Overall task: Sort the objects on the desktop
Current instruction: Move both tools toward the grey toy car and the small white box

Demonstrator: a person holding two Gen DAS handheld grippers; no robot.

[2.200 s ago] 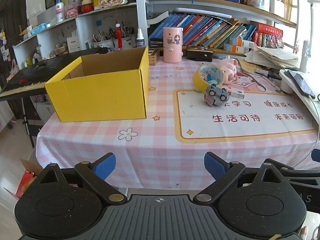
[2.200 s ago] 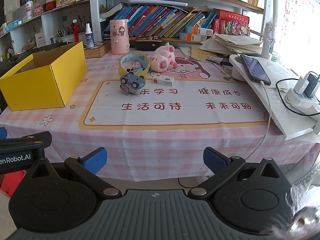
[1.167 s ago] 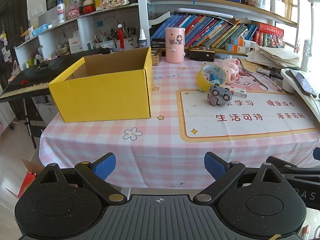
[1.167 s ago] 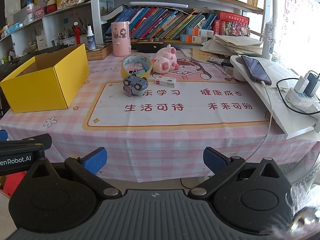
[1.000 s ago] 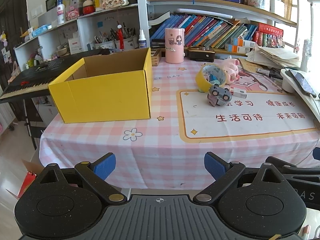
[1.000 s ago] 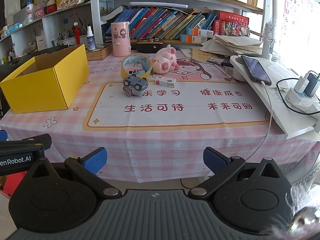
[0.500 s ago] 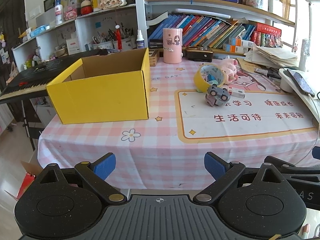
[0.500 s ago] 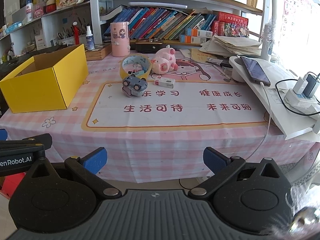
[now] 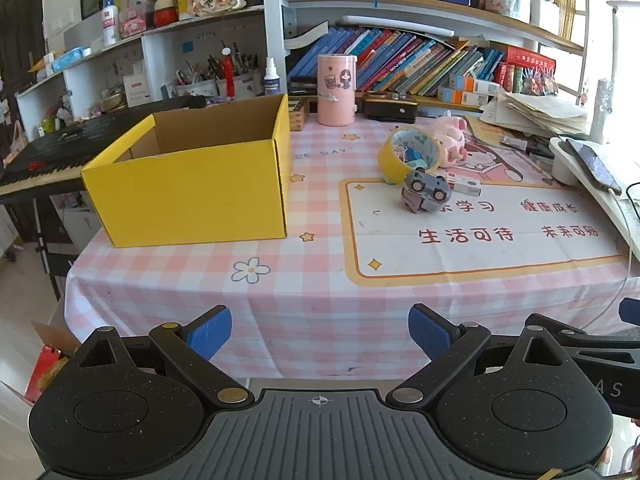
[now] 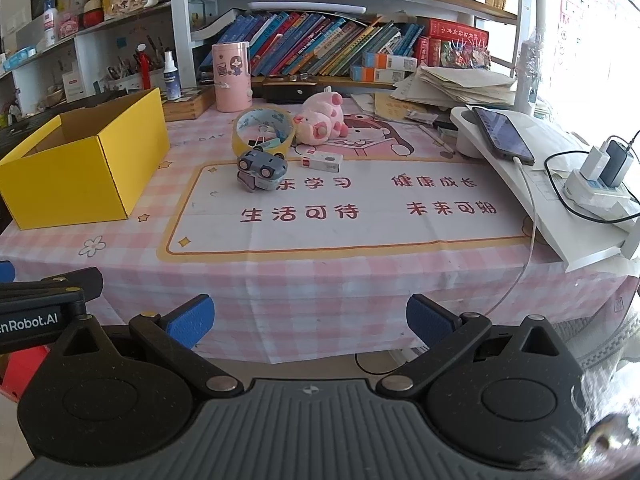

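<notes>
An open, empty yellow cardboard box (image 9: 192,184) (image 10: 80,168) stands on the left of the pink checked table. Right of it lie a grey toy car (image 9: 426,191) (image 10: 260,170), a yellow tape roll (image 9: 408,154) (image 10: 264,130) standing on edge with small items inside, a pink plush pig (image 9: 450,140) (image 10: 320,122) and a small white box (image 9: 464,186) (image 10: 322,161). My left gripper (image 9: 320,330) and right gripper (image 10: 310,318) are both open and empty, held in front of the table's near edge.
A pink canister (image 9: 336,90) stands at the back. A phone (image 10: 502,134) on a white stand, a charger block (image 10: 600,184) and cables lie at the right. Shelves of books (image 10: 320,48) are behind. A black keyboard (image 9: 48,148) sits left of the table.
Both views shifted slightly; the grippers have edged a little nearer the table. Both stay open. Nothing on the table has moved.
</notes>
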